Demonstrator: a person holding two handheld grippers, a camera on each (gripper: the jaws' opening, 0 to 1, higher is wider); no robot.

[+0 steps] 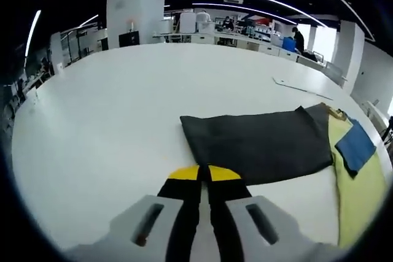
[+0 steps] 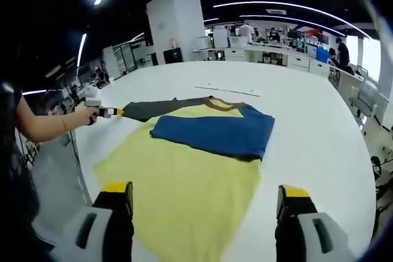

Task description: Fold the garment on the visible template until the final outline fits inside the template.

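A garment lies on a yellow template sheet [image 2: 184, 188] on the white table [image 2: 307, 127]. Its blue part [image 2: 215, 133] is folded over the sheet, with a tan collar [image 2: 224, 104] at the far edge. Its dark grey part [image 1: 258, 142] reaches off the sheet onto the bare table. My left gripper [image 1: 204, 173] is shut, its yellow tips on the near edge of the dark grey part. In the right gripper view a hand holds this left gripper [image 2: 105, 113] at the end of the dark grey part [image 2: 159, 108]. My right gripper [image 2: 206, 194] is open, jaws wide apart above the yellow sheet's near end.
A thin white strip [image 2: 227, 90] lies on the table beyond the garment. The person's forearm [image 2: 49, 124] reaches in along the table's left edge. Benches, a white pillar [image 2: 178, 26] and people stand far behind. A chair [image 2: 362, 99] is off the right edge.
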